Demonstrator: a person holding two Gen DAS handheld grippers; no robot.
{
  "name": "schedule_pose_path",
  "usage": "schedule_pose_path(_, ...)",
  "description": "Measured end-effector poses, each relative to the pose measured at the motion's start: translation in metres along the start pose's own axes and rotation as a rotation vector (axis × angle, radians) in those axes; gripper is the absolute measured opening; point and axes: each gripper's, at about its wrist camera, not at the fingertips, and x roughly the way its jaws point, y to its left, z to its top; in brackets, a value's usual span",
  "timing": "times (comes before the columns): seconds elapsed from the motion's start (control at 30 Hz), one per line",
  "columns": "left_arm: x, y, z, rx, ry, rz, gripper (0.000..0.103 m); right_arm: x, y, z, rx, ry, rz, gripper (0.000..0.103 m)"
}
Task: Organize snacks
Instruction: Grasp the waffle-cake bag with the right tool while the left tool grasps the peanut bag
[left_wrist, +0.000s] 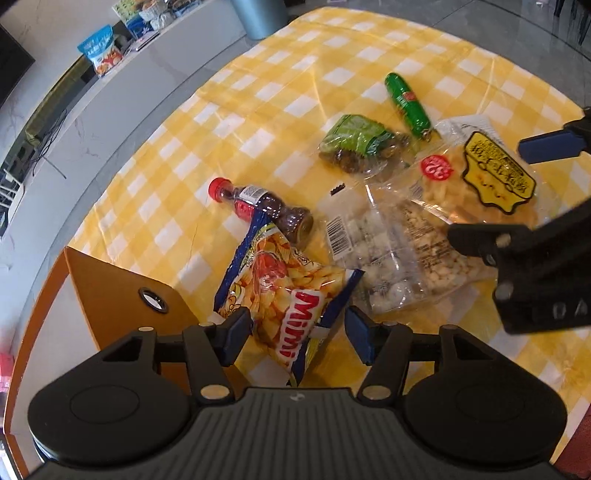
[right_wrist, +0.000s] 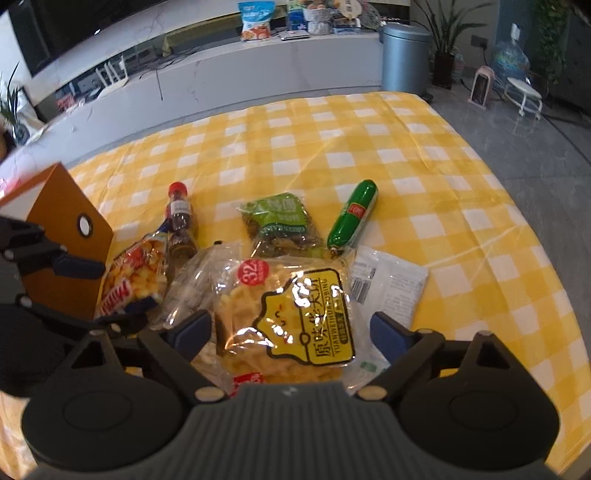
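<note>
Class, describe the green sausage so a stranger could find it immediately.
Start at the yellow checked tablecloth. Beyond the heap of snack bags lies the green sausage, beside a green-labelled raisin bag. It alone is a smooth, glossy tube with a red label.

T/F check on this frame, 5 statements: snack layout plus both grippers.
1. The green sausage lies on the checked cloth, apart from both grippers. True.
2. The left gripper is clamped on the bottle. False: its fingers straddle the Mimi chips bag.
3. The right gripper is open around the yellow-label snack bag. True.
4. The bottle stands upright. False: it lies on its side.
5. The orange box sits right of the sausage. False: it is at the far left.
</note>
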Motion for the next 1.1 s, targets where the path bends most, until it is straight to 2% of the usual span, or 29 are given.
schedule_pose_path(0.07, 0.004, -0.002, 0.002, 0.007, 0.017, 0.017, 0.065, 0.003, 0.003, -0.001, -0.028, 0.016, -0.035, 0.092)
schedule_pose_path(0.17, 0.006, -0.004, 0.003, 0.007, 0.015, 0.016, 0.055, 0.007, -0.001, -0.003, -0.001, 0.041, -0.026, 0.091)
schedule_pose_path(0.23, 0.005, -0.005, 0.002, 0.012, 0.008, 0.019, 0.052, 0.007, -0.005, -0.004, 0.014, 0.04, -0.011, 0.089)
schedule_pose_path(0.3, 0.003, -0.004, 0.001, 0.001, -0.007, 0.015, 0.049, 0.006, -0.007, -0.004, 0.023, 0.04, 0.009, 0.081)
schedule_pose_path(0.4, -0.003, -0.001, -0.003, -0.03, -0.044, -0.003, 0.043, 0.004, -0.006, -0.005, 0.02, 0.039, 0.014, 0.077)
schedule_pose_path(0.6, -0.02, 0.004, -0.012, -0.103, -0.143, -0.049, 0.04, -0.002, -0.014, -0.005, 0.064, 0.028, 0.047, 0.075)
schedule_pose_path(0.77, -0.035, 0.007, -0.018, -0.155, -0.227, -0.077, 0.039, -0.014, -0.023, -0.004, 0.134, -0.015, 0.08, 0.075)
schedule_pose_path(0.97, -0.062, 0.01, -0.029, -0.282, -0.33, -0.114, 0.039, -0.03, -0.03, -0.005, 0.192, -0.073, 0.105, 0.075)
schedule_pose_path(1.1, -0.088, 0.009, -0.037, -0.319, -0.396, -0.127, 0.038, -0.041, -0.032, -0.005, 0.211, -0.092, 0.109, 0.075)
